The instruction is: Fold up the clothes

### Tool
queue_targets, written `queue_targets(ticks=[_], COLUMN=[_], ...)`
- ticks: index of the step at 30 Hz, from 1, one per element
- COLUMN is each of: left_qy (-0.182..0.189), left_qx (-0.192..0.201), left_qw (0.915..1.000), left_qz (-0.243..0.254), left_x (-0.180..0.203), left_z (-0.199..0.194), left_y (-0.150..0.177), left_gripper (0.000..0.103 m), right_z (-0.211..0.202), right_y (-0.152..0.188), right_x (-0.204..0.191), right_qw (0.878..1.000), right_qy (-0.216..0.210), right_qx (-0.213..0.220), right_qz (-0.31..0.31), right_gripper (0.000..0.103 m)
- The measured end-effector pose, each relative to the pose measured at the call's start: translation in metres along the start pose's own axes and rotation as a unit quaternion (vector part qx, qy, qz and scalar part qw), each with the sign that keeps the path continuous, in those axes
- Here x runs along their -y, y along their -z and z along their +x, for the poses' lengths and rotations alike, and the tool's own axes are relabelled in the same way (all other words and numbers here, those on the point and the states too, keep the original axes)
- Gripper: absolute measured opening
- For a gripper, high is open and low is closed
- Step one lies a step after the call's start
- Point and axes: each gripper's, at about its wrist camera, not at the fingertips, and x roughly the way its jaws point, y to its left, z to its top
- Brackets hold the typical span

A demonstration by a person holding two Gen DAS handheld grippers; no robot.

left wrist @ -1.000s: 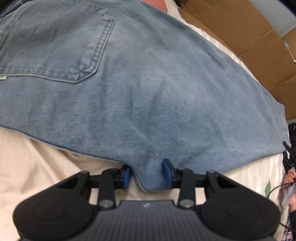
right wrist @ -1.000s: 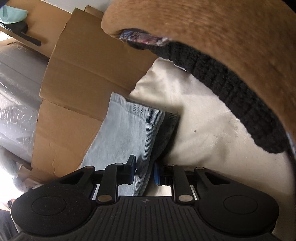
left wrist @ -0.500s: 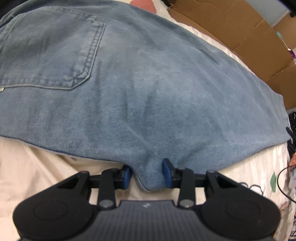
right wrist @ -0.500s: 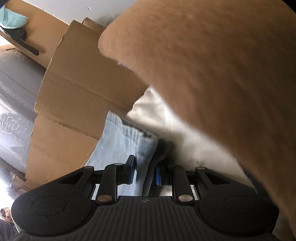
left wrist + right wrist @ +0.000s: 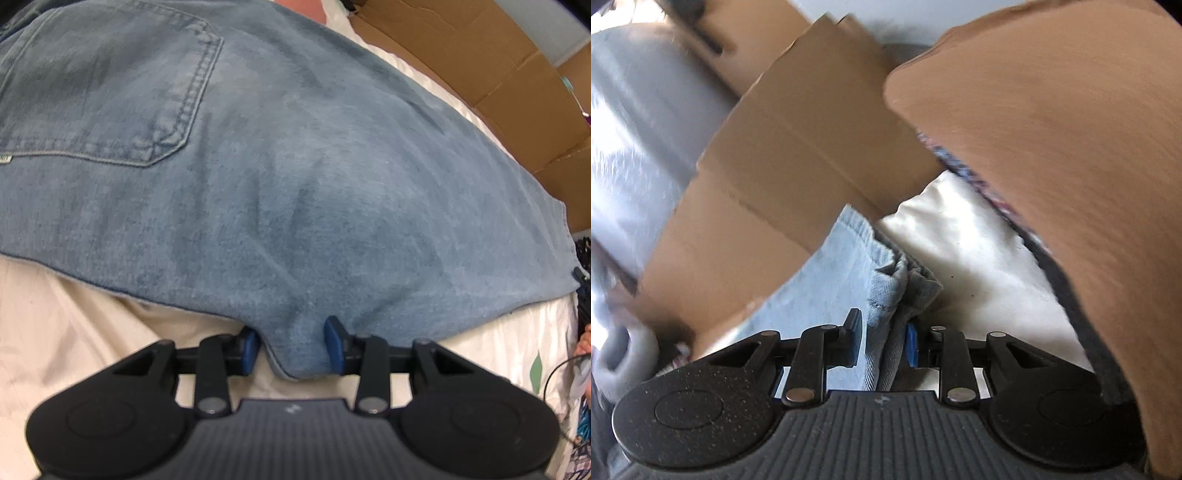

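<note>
A pair of light blue jeans (image 5: 295, 166) lies spread on a cream bed sheet (image 5: 74, 325), back pocket (image 5: 110, 85) up at the left. My left gripper (image 5: 293, 345) points down at the near edge and is shut on a fold of that denim, which bulges up between the blue pads. In the right wrist view my right gripper (image 5: 882, 343) is shut on the bunched leg hem of the jeans (image 5: 849, 266), lifted a little off the white sheet (image 5: 960, 251).
Flattened cardboard (image 5: 480, 66) lines the far side of the bed and also shows as cardboard (image 5: 798, 155) behind the hem. A plastic-wrapped bulk (image 5: 635, 129) stands at the left. A person's forearm (image 5: 1052, 147) with a dark sleeve edge (image 5: 1082, 314) crosses the upper right.
My right gripper has risen and rolled with the hem, which now bunches between the pads. The forearm has shifted across the right view. The left gripper keeps its hold in place.
</note>
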Motion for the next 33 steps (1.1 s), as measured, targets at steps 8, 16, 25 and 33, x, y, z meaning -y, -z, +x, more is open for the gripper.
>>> queue_targets(ticks=[8, 16, 25, 33], left_qy=[0.007, -0.006, -0.034, -0.048], left_qx=[-0.009, -0.013, -0.039, -0.017], left_qw=[0.9999, 0.9999, 0.9986, 0.9986], left_qz=[0.009, 0.0, 0.004, -0.015], left_x=[0.0, 0.005, 0.015, 0.017], left_z=[0.001, 0.003, 0.005, 0.004], left_y=[-0.003, -0.004, -0.007, 0.002], left_gripper=[0.042, 0.046, 0.046, 0.044], right_z=[0.019, 0.031, 0.022, 0.012], right_y=[-0.009, -0.02, -0.025, -0.034], right_x=[-0.016, -0.013, -0.025, -0.032], right_qw=[0.995, 0.995, 0.992, 0.983], right_qy=[0.03, 0.054, 0.05, 0.038], right_qx=[-0.045, -0.017, -0.035, -0.074], right_qz=[-0.082, -0.078, -0.111, -0.164], right_gripper=[0.025, 0.011, 0.006, 0.006])
